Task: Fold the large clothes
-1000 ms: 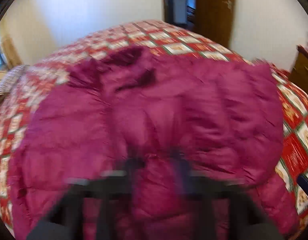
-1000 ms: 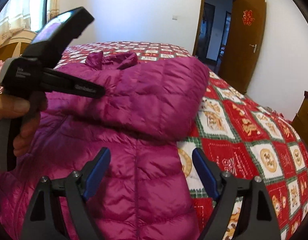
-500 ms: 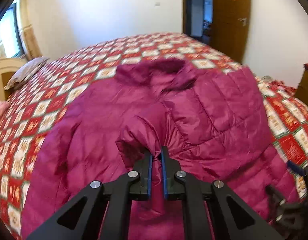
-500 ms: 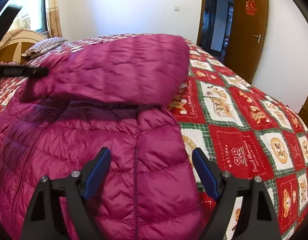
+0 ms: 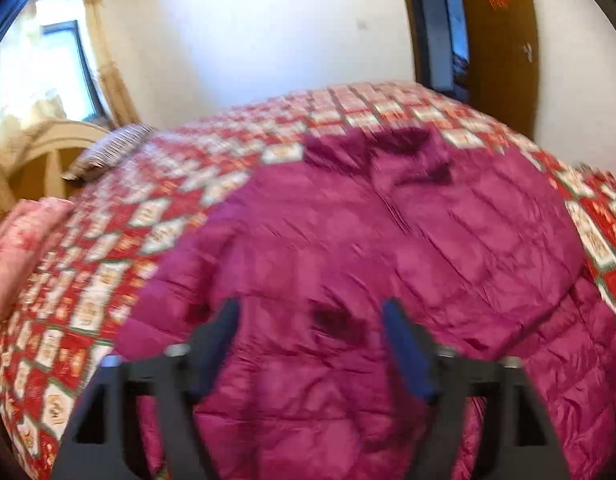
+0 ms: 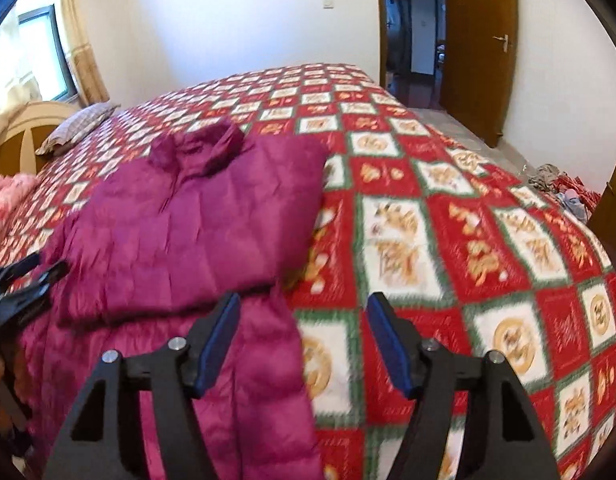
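Note:
A large magenta quilted puffer jacket (image 5: 387,264) lies on the bed, collar at the far end. Its right sleeve is folded across the chest; it shows in the right wrist view (image 6: 196,232) too. My left gripper (image 5: 311,344) is open and empty, just above the jacket's lower front. My right gripper (image 6: 304,336) is open and empty, over the jacket's right edge and the bedspread. The left gripper's body (image 6: 16,284) shows at the left edge of the right wrist view.
The bed has a red, white and green patterned quilt (image 6: 467,240). A pink pillow (image 5: 16,248) and a striped pillow (image 5: 108,152) lie by the headboard at left. A brown door (image 6: 479,40) stands open at the back right. Loose items (image 6: 563,188) lie at right.
My left gripper has let go of the sleeve fold and opened, pulling back. The sleeve now lies flat across the jacket. My right gripper has risen and drawn back, still open.

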Motion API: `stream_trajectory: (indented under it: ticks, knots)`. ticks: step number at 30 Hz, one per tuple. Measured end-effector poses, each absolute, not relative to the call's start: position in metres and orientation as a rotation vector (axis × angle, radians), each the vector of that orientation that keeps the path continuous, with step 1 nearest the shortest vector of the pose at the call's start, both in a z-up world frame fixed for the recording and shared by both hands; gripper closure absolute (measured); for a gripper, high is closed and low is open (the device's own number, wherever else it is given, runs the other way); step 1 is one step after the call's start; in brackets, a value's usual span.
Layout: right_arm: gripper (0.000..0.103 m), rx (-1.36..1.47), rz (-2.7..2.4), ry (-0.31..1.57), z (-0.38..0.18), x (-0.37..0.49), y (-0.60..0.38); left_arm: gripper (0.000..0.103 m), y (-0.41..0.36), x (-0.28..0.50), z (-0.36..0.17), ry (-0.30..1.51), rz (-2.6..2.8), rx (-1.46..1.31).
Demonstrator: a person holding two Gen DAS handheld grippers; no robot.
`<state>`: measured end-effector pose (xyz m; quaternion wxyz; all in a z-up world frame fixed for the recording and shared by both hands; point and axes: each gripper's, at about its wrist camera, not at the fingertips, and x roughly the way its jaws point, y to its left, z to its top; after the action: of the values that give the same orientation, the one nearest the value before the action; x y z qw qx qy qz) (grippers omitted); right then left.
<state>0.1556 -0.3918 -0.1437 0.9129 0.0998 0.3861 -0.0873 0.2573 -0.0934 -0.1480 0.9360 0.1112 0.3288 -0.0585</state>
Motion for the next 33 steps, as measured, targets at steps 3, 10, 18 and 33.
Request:
stream_trajectory:
  ticks: [3,10,18,33]
  knots:
    - [0.043,0.205,-0.200,0.798,-0.140,0.182,-0.402,0.015,-0.083,0.260,-0.133,0.638,-0.114,0.160]
    - [0.045,0.250,-0.219,0.787,-0.162,0.260,-0.409,0.015,-0.115,0.309,-0.167,0.706,0.017,0.287]
    - [0.049,0.127,-0.179,0.859,-0.210,0.284,-0.377,0.014,-0.090,0.321,-0.214,0.786,0.067,0.272]
    - [0.048,0.127,-0.076,0.778,-0.168,0.228,-0.352,0.014,-0.114,0.303,-0.189,0.742,-0.032,0.214]
